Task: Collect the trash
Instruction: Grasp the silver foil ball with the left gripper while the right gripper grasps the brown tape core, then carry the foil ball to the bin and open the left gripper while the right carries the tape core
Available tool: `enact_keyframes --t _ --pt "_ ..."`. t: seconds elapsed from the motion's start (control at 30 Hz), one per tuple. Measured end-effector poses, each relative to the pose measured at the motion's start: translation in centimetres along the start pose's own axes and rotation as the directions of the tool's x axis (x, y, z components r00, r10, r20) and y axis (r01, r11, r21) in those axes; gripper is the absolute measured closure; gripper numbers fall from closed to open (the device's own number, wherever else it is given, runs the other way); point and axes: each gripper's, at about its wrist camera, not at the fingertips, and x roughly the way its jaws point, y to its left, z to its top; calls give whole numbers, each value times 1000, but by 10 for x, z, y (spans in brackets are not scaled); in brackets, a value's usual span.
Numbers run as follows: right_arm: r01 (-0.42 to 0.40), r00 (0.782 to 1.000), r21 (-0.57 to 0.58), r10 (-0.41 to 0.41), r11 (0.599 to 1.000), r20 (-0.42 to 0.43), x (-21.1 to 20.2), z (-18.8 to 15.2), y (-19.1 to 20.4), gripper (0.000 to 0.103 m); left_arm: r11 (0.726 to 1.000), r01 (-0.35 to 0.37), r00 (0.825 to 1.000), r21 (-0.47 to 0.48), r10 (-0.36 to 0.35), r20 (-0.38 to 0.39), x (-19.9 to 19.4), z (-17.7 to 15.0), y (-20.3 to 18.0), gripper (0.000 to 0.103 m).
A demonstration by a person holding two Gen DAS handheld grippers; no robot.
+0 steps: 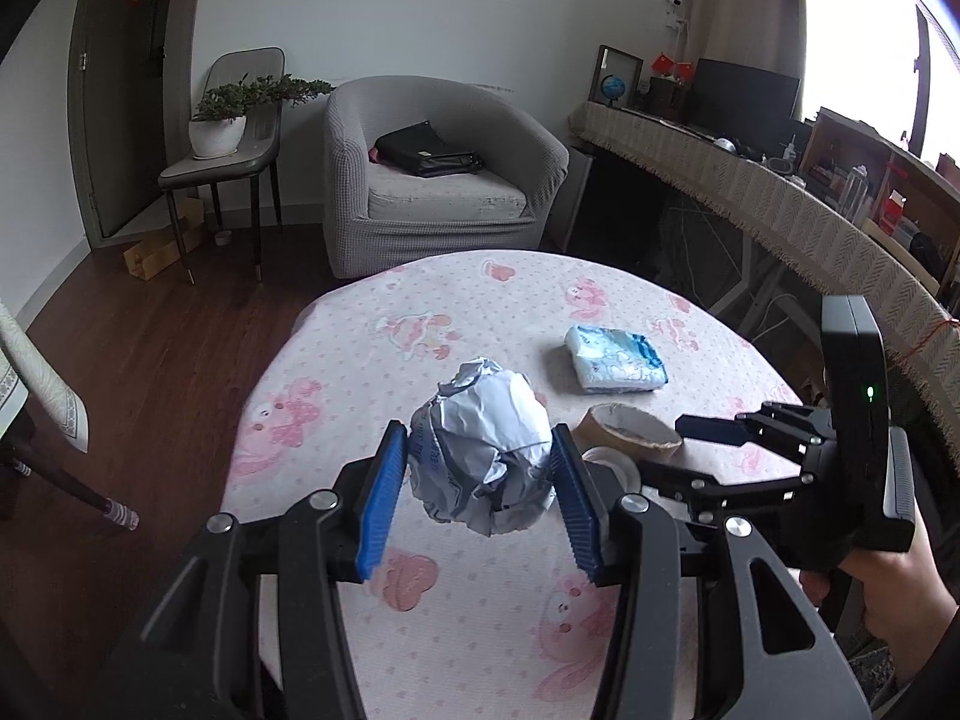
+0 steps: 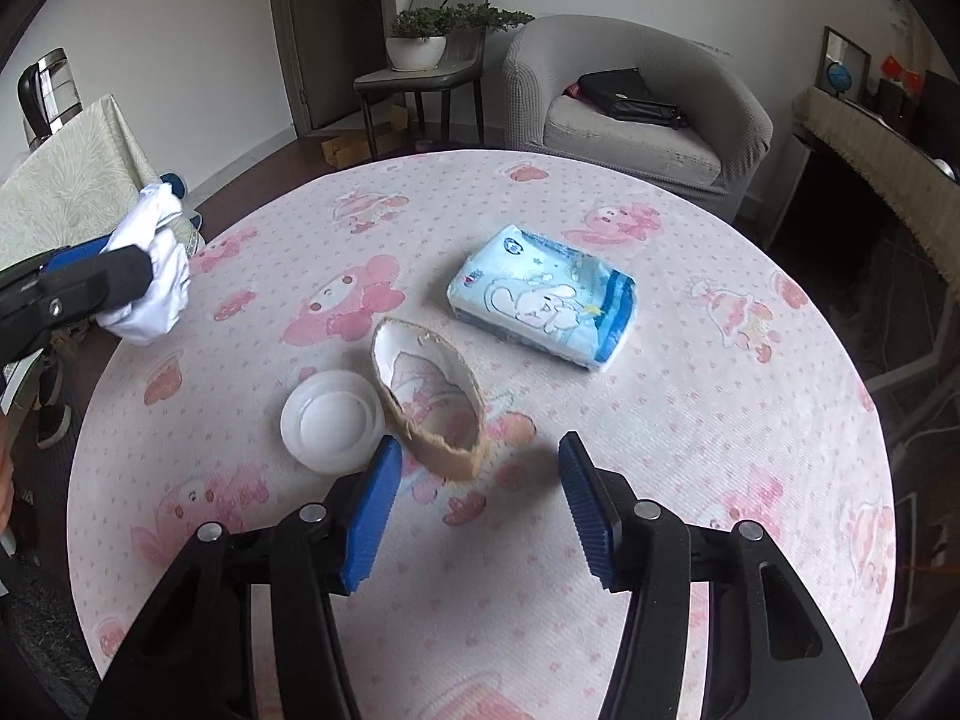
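L gripper (image 1: 480,480) pinches the paper ball (image 1: 486,450), held off the table (image 2: 720,420) at its left edge. R gripper (image 2: 477,504) is spread, empty, just short of the cardboard ring (image 2: 429,396), w/ lid (image 2: 333,420) beside it. Best to straddle the ring's wall, then squeeze gently; it looks flimsy. No bin in view.

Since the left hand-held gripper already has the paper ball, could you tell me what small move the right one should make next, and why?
Probably ease the right hand-held gripper forward and down over the cardboard ring, then close. Its jaws stand open and empty just short of the ring, which lies loose on the table beside the white lid. The left hand-held gripper is busy with the paper ball.
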Motion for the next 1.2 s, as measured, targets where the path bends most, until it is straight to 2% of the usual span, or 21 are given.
enact_keyframes --t 0.5,0.7,1.2 --pt "-10 1000 -6 9 1000 -19 10 18 21 71 998 -64 998 -15 65 9 -24 -4 34 52" --pt "-21 999 23 20 1000 32 -4 30 26 71 994 -104 995 -21 104 7 -34 -9 51 52" --pt "-124 988 -42 127 991 84 -12 64 95 71 972 -220 975 -78 218 -38 -56 -36 110 52"
